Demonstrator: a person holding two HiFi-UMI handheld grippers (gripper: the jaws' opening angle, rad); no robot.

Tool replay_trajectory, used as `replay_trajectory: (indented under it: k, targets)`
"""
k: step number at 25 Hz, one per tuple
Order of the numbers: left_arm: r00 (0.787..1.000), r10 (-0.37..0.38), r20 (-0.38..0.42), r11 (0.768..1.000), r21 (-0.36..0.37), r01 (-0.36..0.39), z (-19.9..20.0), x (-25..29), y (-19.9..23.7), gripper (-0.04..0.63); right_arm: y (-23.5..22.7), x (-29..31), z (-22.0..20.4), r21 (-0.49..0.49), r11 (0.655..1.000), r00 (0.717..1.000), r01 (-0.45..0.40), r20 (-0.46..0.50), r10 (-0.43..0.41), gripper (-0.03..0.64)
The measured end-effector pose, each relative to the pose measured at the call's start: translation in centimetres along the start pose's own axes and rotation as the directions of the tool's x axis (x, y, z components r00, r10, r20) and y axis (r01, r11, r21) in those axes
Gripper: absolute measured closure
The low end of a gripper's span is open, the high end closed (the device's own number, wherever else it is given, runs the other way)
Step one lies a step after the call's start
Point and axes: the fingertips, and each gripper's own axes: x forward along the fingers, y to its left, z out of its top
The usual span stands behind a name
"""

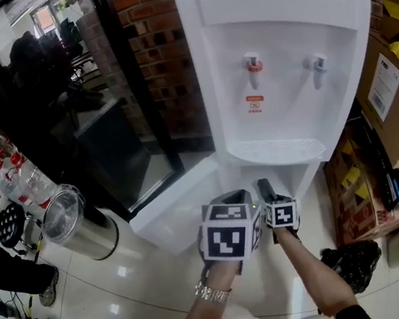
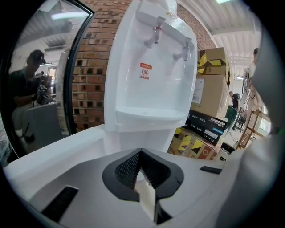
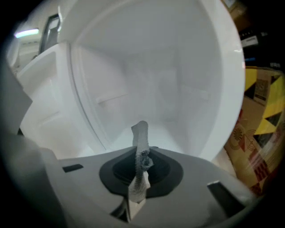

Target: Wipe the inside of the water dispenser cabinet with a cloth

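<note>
Down by the brick wall [image 1: 163, 64], right gripper [image 3: 142, 162] pinched shut on a mere twist of cloth [image 3: 140, 133] at the cabinet [image 3: 151, 80] mouth, left gripper [image 2: 140, 162] closed on nothing, might well lose so thin a hold on the first drag.

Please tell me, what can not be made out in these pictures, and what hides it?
Cabinet, right gripper view: walls washed out and blurred; dirt cannot be judged.
Cabinet, head view: inside hidden behind the left gripper, the right gripper and the drip tray.
Cloth, right gripper view: only a thin strip shows between the shut fingers; the rest is hidden.
Red label, head view: too small to read.
</note>
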Motion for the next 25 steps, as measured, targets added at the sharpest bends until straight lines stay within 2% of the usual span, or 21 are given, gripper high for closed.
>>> replay_trajectory:
  k: [4,7,10,12,15,17,20,22,25]
  targets:
    - [1.0,0.0,-0.004,1.0,0.003,0.0,0.0,0.1,-0.1,0.603,5.2,1.0,-0.2,-0.085,0.989,0.993,-0.119,0.003,0.12,0.594]
    - [1.0,0.004,-0.006,1.0,0.005,-0.004,-0.1,0.0,0.0,0.603,4.7,2.5,-1.8,-0.103,0.989,0.993,-0.11,-0.048,0.105,0.594]
    - [1.0,0.01,-0.007,1.0,0.005,-0.01,-0.1,-0.2,0.3,0.603,0.3,2.8,-3.2,-0.059,0.998,0.995,-0.002,-0.095,-0.004,0.595]
    - [1.0,0.011,-0.002,1.0,-0.002,-0.011,0.0,-0.2,0.3,0.603,-3.4,2.0,-3.3,-0.012,0.996,0.992,0.092,-0.089,-0.093,0.594]
    - [1.0,0.004,-0.001,1.0,-0.004,-0.004,0.0,0.0,0.1,0.603,-8.0,0.1,-3.1,0.067,0.975,0.975,0.213,-0.072,-0.208,0.595]
    - [1.0,-0.006,-0.001,1.0,0.002,0.006,0.1,0.2,-0.4,0.603,-9.5,-1.0,-3.0,0.097,0.961,0.965,0.259,-0.074,-0.252,0.594]
    - [1.0,-0.018,-0.002,1.0,0.007,0.018,0.0,0.5,-0.9,0.603,-7.6,-1.7,-1.4,0.106,0.973,0.978,0.207,-0.027,-0.205,0.595]
    - [1.0,-0.019,-0.004,1.0,0.011,0.019,-0.1,0.6,-1.0,0.603,-4.4,-1.3,-0.7,0.068,0.99,0.993,0.122,-0.011,-0.122,0.595]
    - [1.0,-0.015,-0.004,1.0,0.014,0.015,-0.1,0.4,-0.9,0.603,-0.2,0.4,-2.2,0.049,0.999,0.998,-0.01,-0.068,0.014,0.594]
